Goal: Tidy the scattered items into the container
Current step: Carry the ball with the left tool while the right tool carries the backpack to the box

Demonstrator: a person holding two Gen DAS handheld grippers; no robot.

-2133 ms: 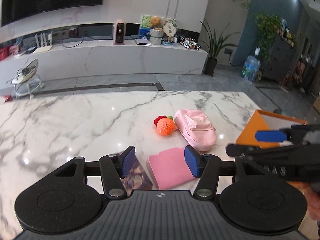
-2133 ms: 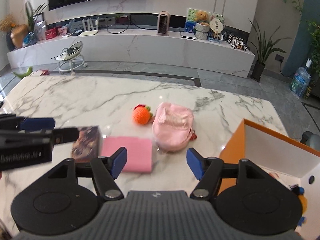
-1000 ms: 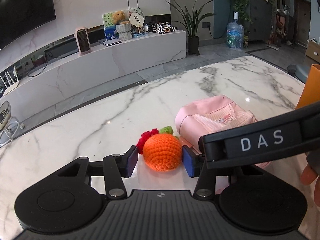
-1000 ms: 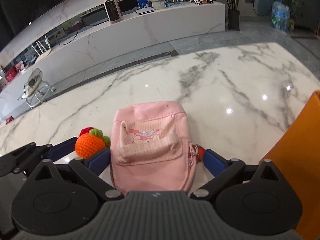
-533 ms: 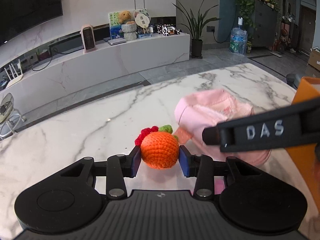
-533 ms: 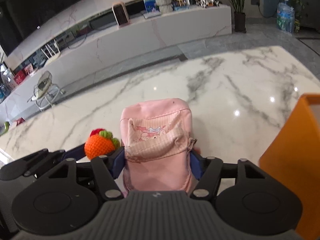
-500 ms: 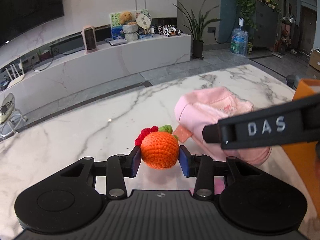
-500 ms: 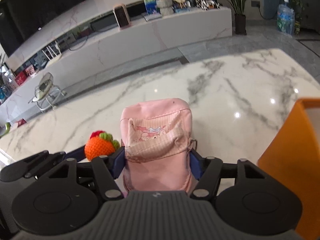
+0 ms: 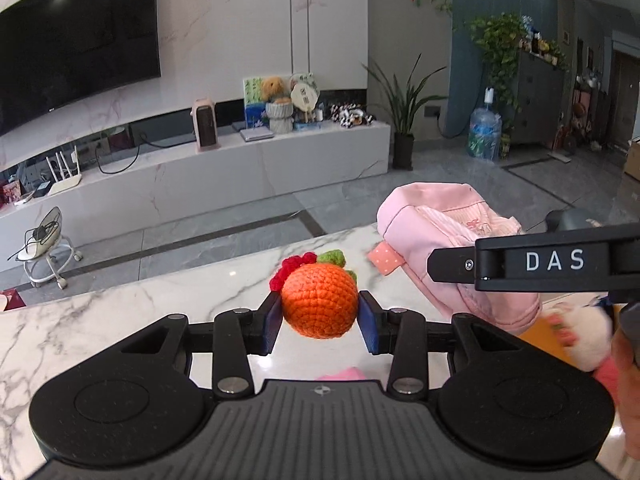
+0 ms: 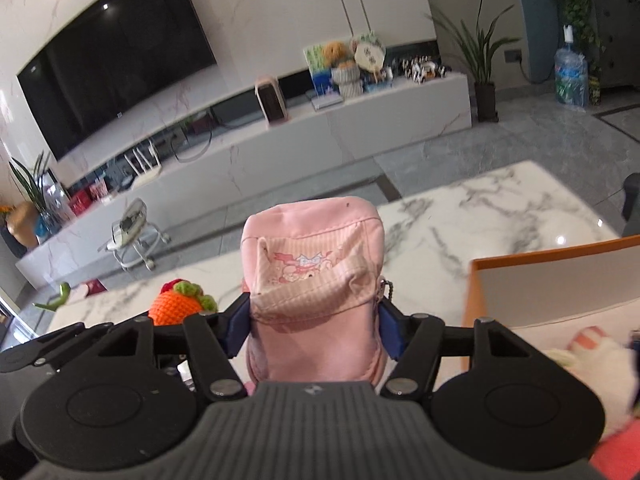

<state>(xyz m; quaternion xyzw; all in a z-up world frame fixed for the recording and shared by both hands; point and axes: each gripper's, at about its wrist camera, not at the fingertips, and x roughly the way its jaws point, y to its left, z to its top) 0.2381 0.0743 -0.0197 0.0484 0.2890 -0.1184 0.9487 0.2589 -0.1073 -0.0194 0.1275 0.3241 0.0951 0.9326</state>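
Looking along the left wrist view: the left gripper (image 9: pixel 319 327) points forward and somewhat downward over the marble table (image 9: pixel 100 320).
Left grip: its blue pads (image 9: pixel 273 323) press both sides of the crocheted orange toy (image 9: pixel 319 305), which is held clear of the tabletop.
Left jaw motion: the jaws have just been closing, with the toy between them.
Neighbour in this view: the right gripper (image 9: pixel 536 266), a black bar marked DAS, crosses from the right edge in front of the pink mini backpack (image 9: pixel 436 232).
Person: part of a hand (image 9: pixel 628 364) shows at the right edge.
Right wrist view: the right gripper (image 10: pixel 314 330) also angles forward and down.
Right grip: its pads clamp the sides of the pink mini backpack (image 10: pixel 316 280), which juts forward from the jaws, off the table.
Right jaw motion: these jaws too have just been closing onto the bag.
Container: the orange box (image 10: pixel 560 256) stands just to the right, a white plush toy (image 10: pixel 596 360) lying inside.
Toy here: the crocheted orange toy (image 10: pixel 176 307) sits left of the backpack in the other gripper.
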